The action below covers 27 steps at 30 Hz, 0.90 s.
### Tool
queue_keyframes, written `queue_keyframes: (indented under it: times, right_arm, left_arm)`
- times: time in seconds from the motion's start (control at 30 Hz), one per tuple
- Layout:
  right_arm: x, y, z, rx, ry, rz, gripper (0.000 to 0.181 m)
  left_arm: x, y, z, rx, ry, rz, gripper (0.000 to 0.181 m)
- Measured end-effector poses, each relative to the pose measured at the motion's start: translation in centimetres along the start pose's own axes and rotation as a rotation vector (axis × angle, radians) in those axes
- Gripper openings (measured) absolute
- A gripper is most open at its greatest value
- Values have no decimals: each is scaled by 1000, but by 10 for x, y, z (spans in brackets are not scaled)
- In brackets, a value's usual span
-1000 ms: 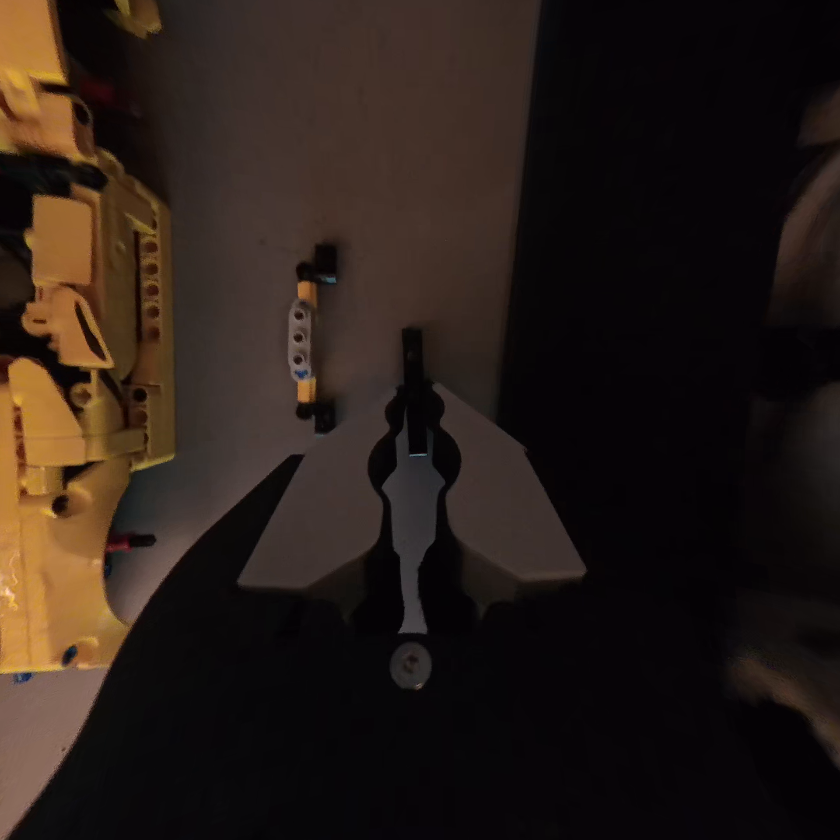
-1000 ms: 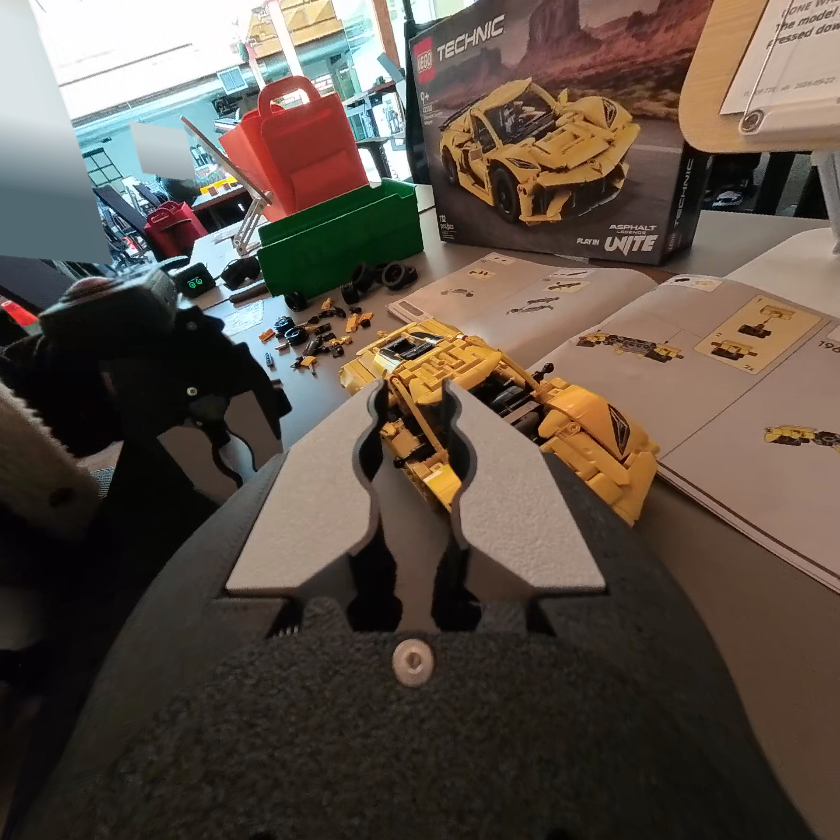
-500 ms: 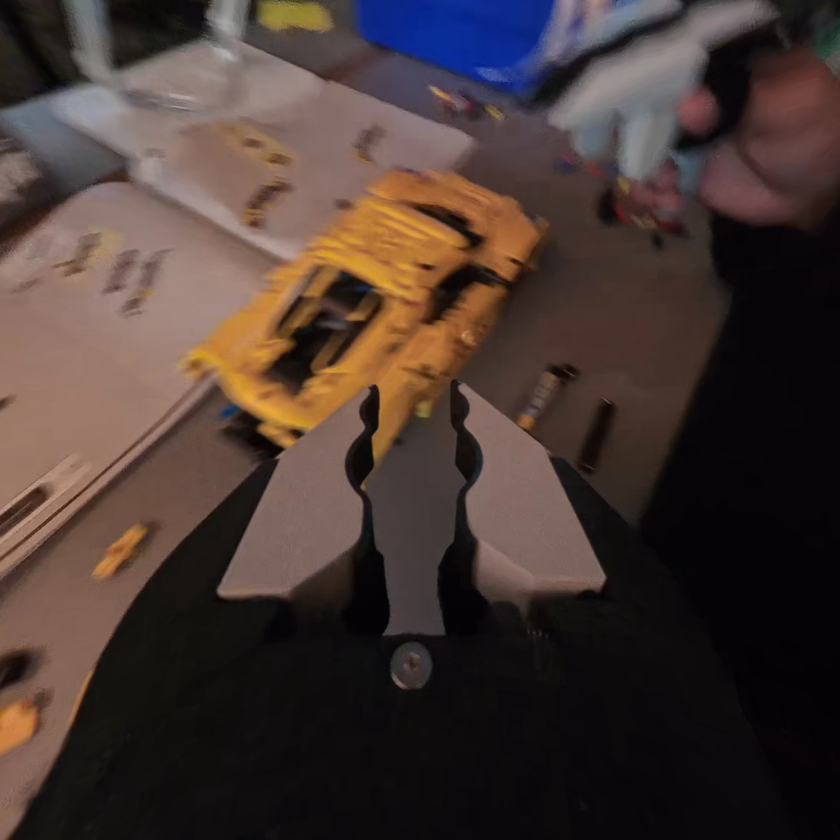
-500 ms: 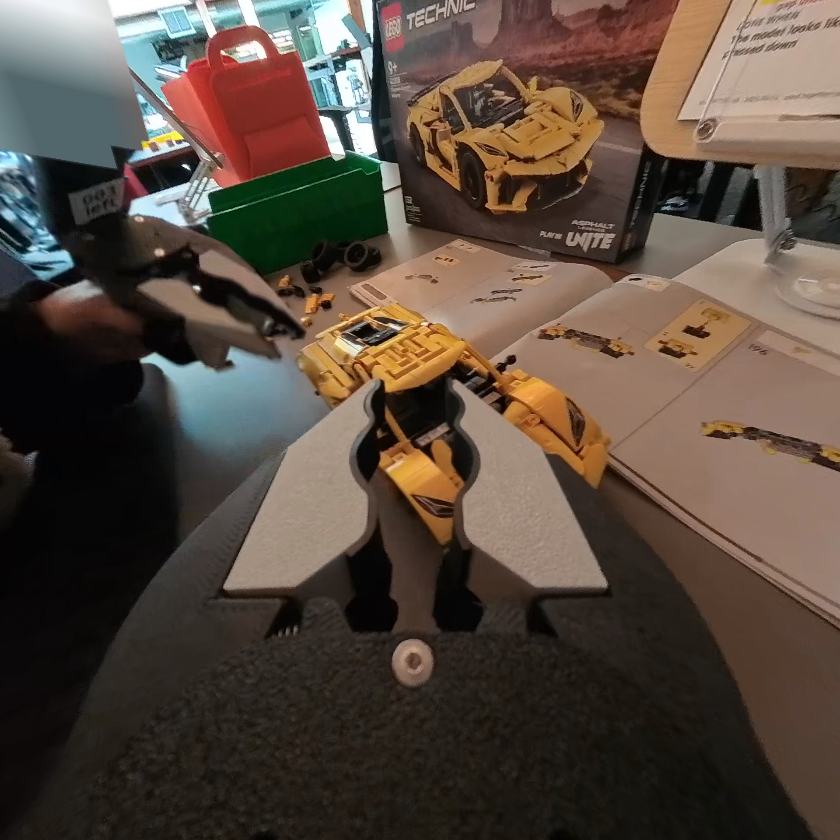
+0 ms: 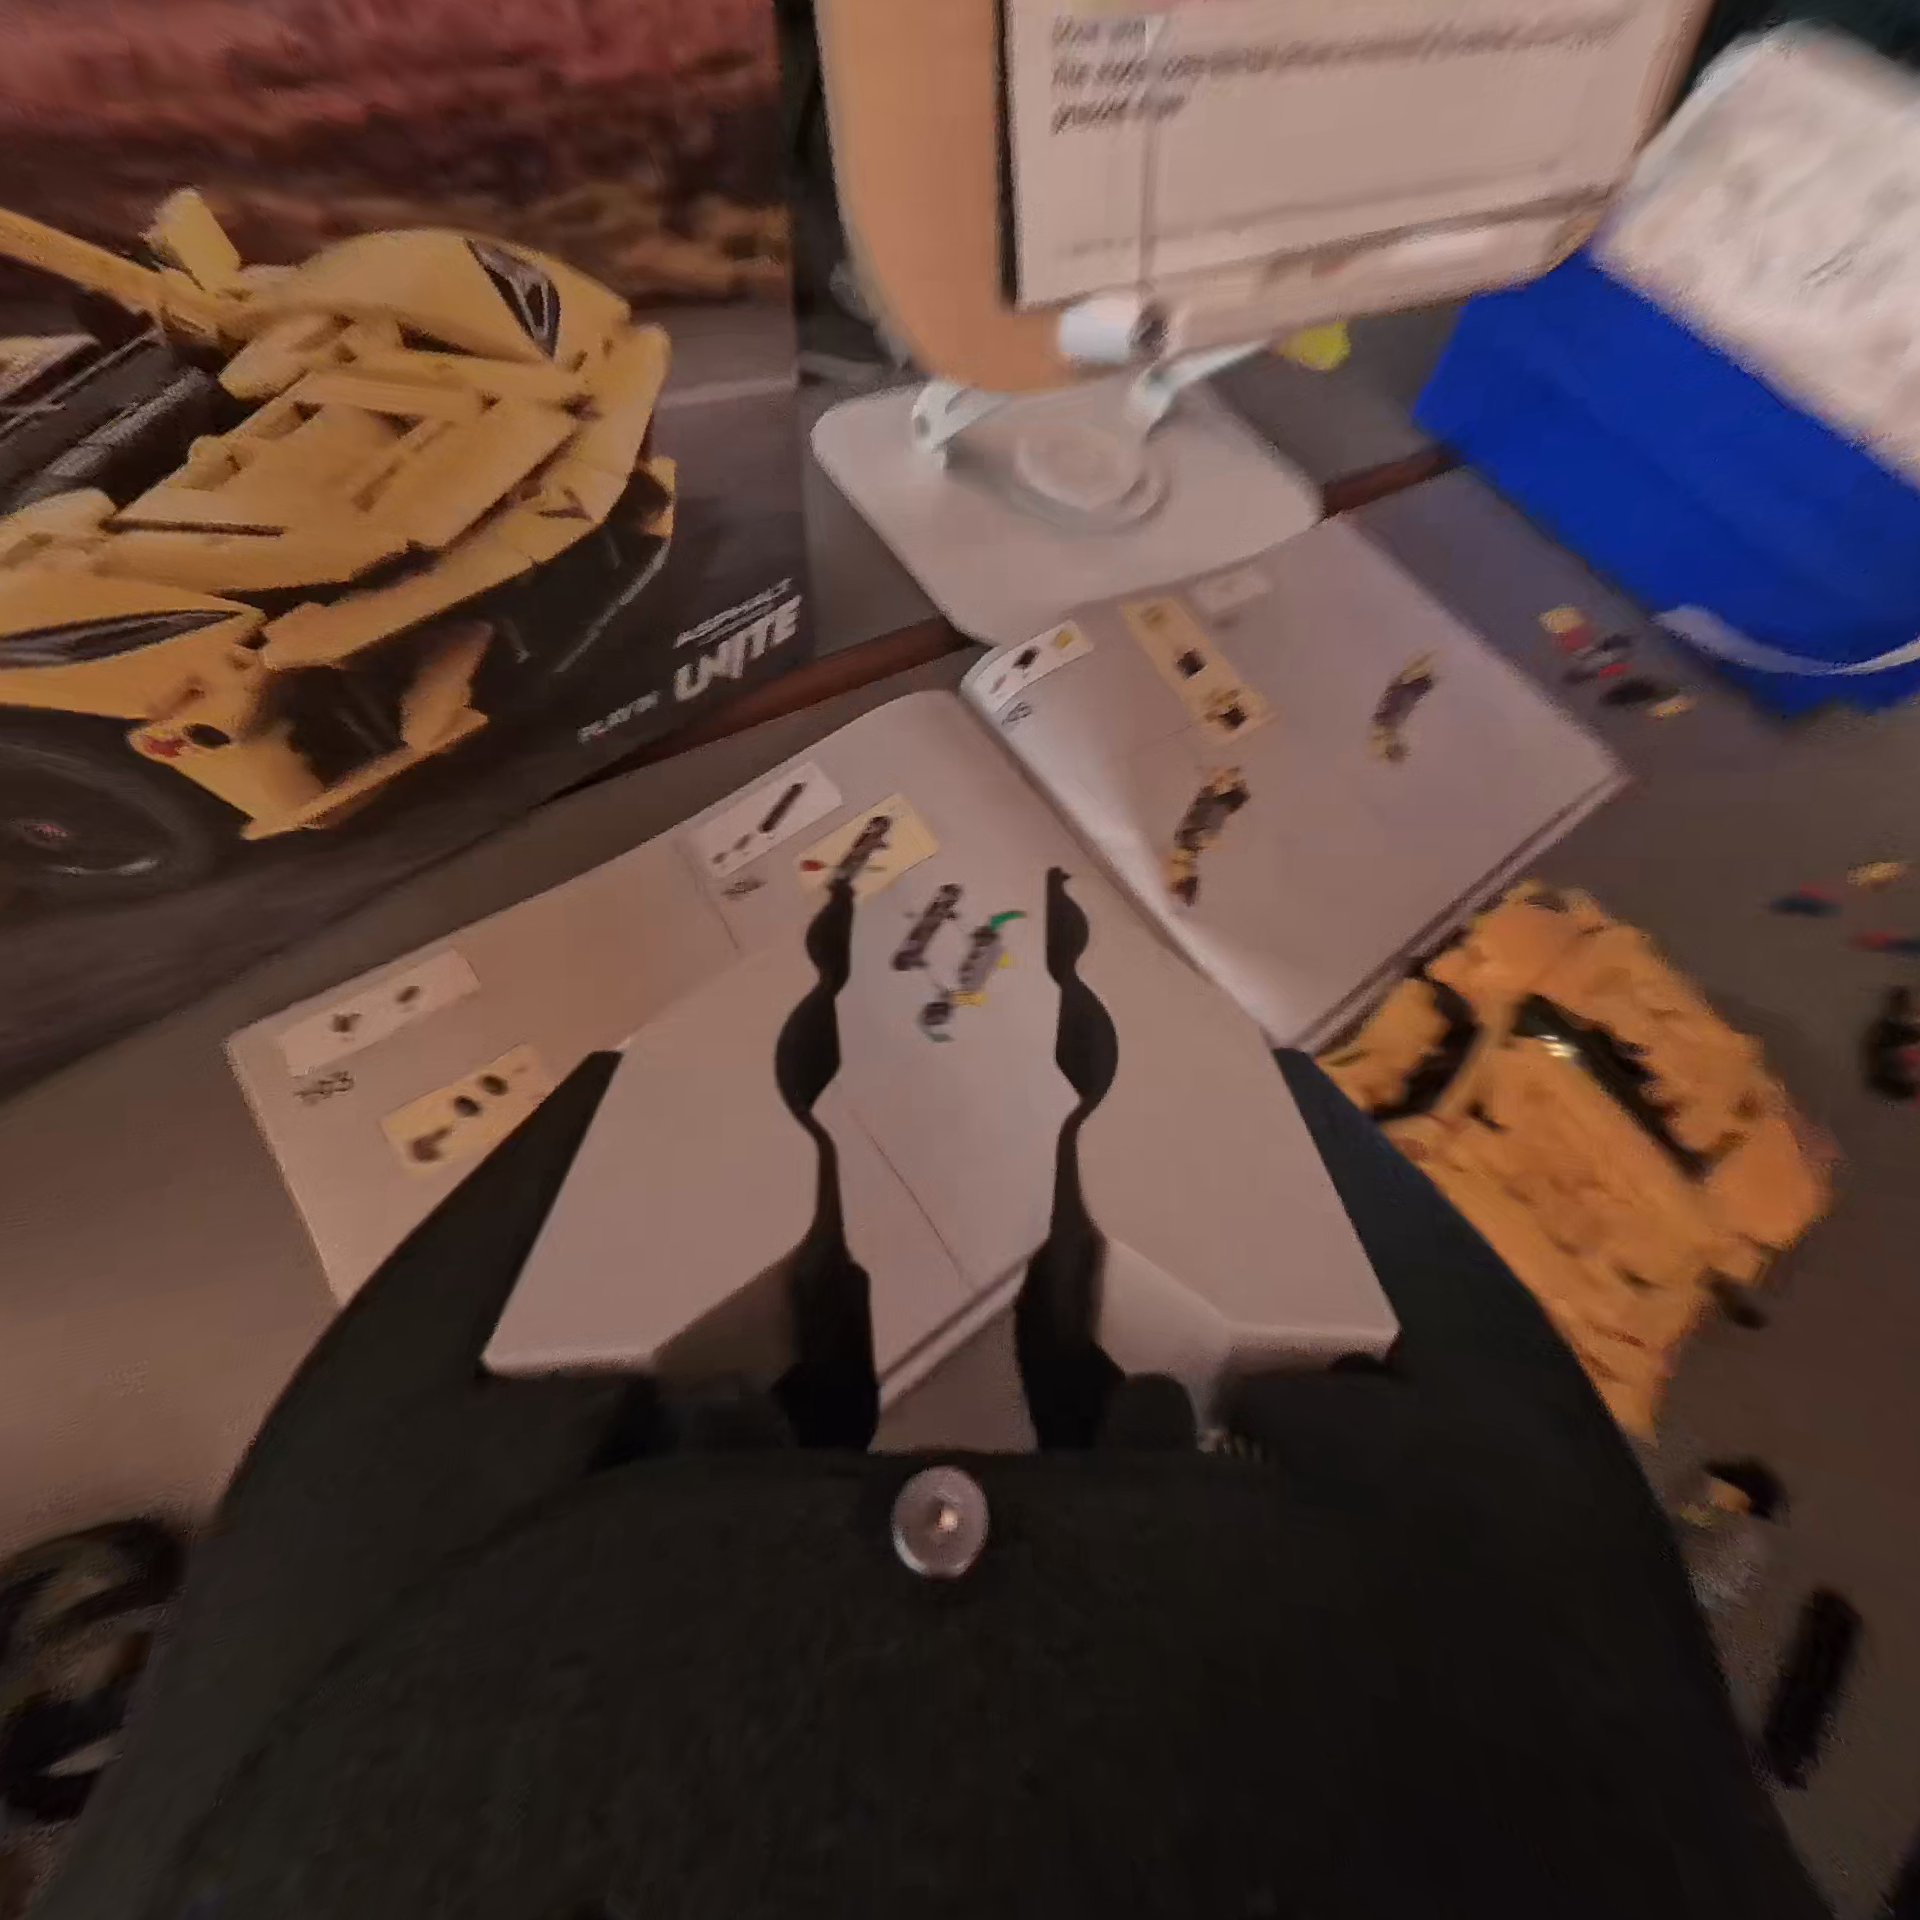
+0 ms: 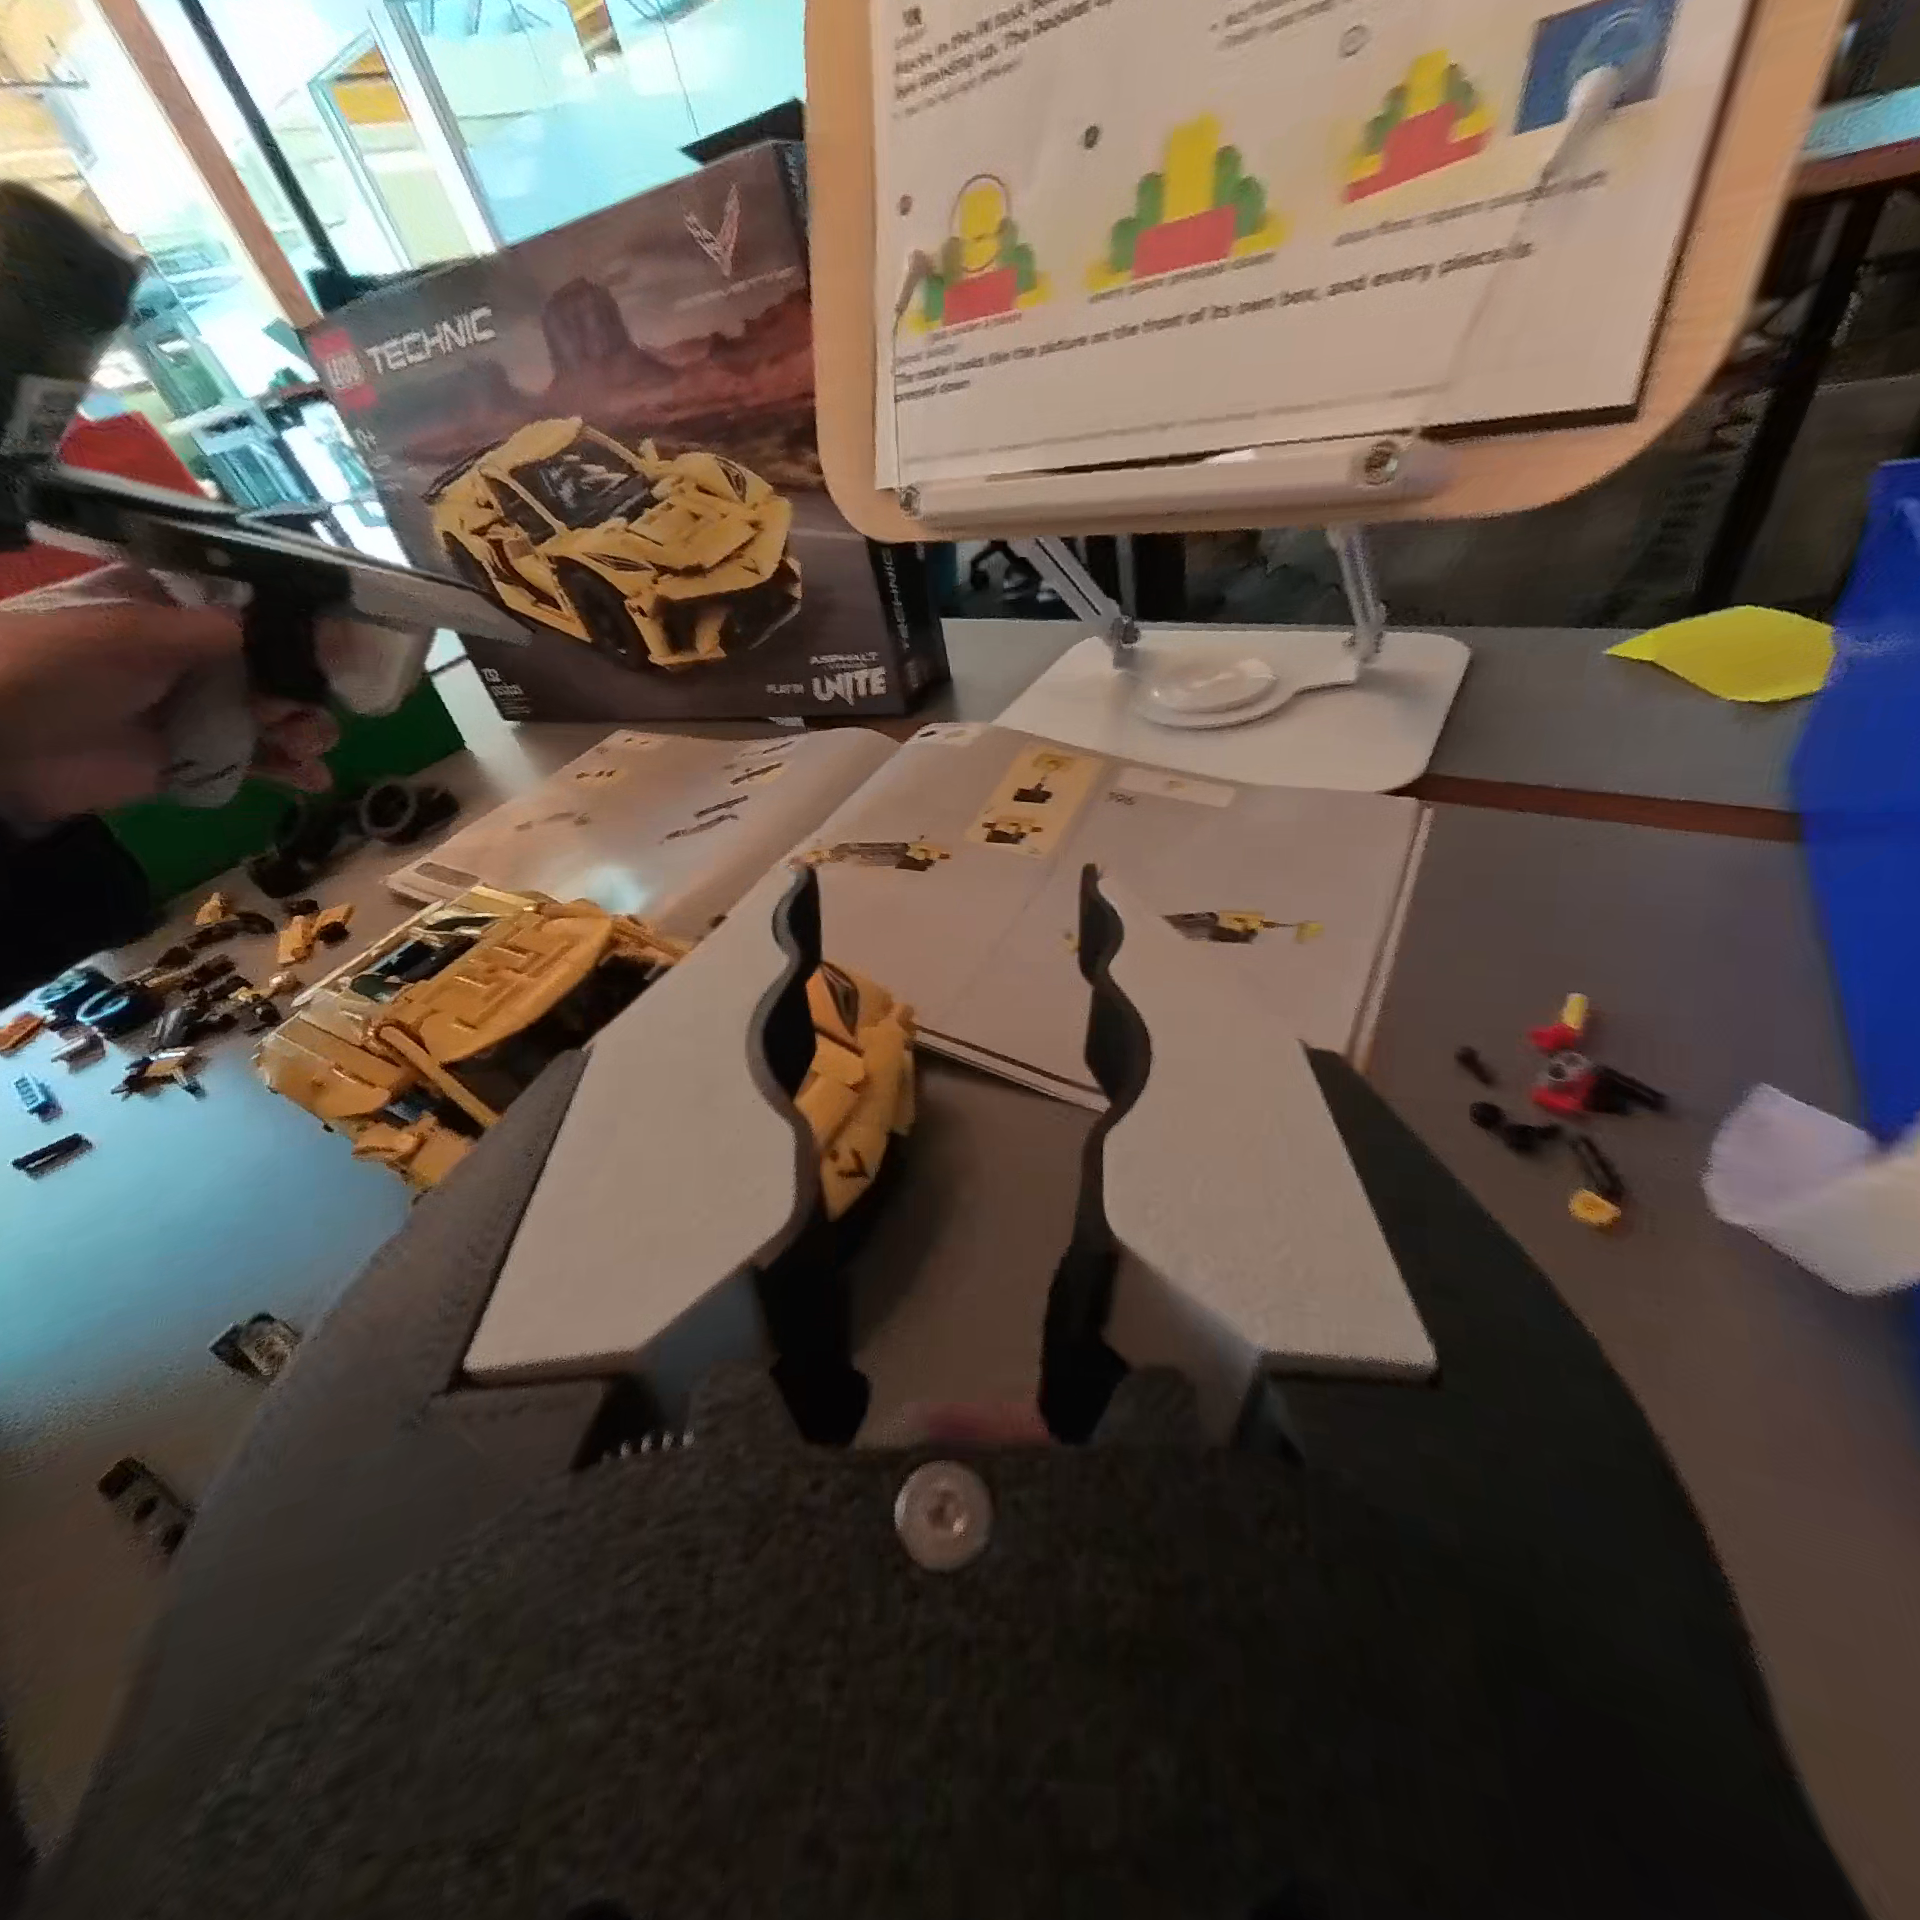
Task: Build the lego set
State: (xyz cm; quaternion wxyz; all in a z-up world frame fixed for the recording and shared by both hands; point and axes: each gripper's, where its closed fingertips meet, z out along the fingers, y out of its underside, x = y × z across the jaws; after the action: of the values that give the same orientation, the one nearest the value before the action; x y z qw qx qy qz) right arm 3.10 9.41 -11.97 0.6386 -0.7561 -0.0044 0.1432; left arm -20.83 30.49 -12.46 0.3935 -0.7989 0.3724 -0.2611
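Note:
The part-built yellow Lego car (image 6: 499, 1018) stands on the grey table, left of my right gripper (image 6: 943, 894), which is open and empty above the open instruction booklet (image 6: 1039, 831). My left gripper (image 5: 945, 904) is open and empty, held above the booklet (image 5: 1299, 810), with the car (image 5: 1558, 1122) to its right. In the right wrist view a hand holds the left gripper (image 6: 312, 592) up at the far left. Loose small pieces (image 6: 187, 987) lie left of the car, and more (image 6: 1558, 1091) lie at the right.
The Lego set box (image 6: 644, 499) stands behind the booklet. A tilted board with a printed sheet on a white stand (image 6: 1247, 686) is at the back. A blue bin (image 6: 1860, 831) is at the right, a green bin (image 6: 436, 717) and black tyres (image 6: 395, 810) at the left. My right fingertips sit around 30 cm from my left ones.
My left gripper let go of a black rod, opened, lifted and swung from the table edge to over the booklet. My right gripper opened wider and turned right.

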Motion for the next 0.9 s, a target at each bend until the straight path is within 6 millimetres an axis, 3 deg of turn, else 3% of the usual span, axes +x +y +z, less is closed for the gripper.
queue_keyframes:
  times: [0.17,0.27,0.37,0.6,0.77,0.9]
  right_arm:
    - [37,-4,-52,-198,91,-99,47]
    - [56,2,-94,-330,100,-123,36]
    - [61,29,-122,-398,104,-115,29]
    - [37,108,-118,-538,118,-46,30]
    - [38,115,-105,-584,207,-135,18]
    - [38,131,-102,-665,199,-95,21]
  left_arm:
    - [-44,-8,27,96,-238,6,41]
    - [-36,9,43,40,-130,-49,42]
    - [-31,17,47,42,-58,-100,42]
    - [-36,30,34,18,-65,-145,47]
    - [-36,26,29,35,-57,-149,47]
    - [-36,32,33,11,-55,-143,48]
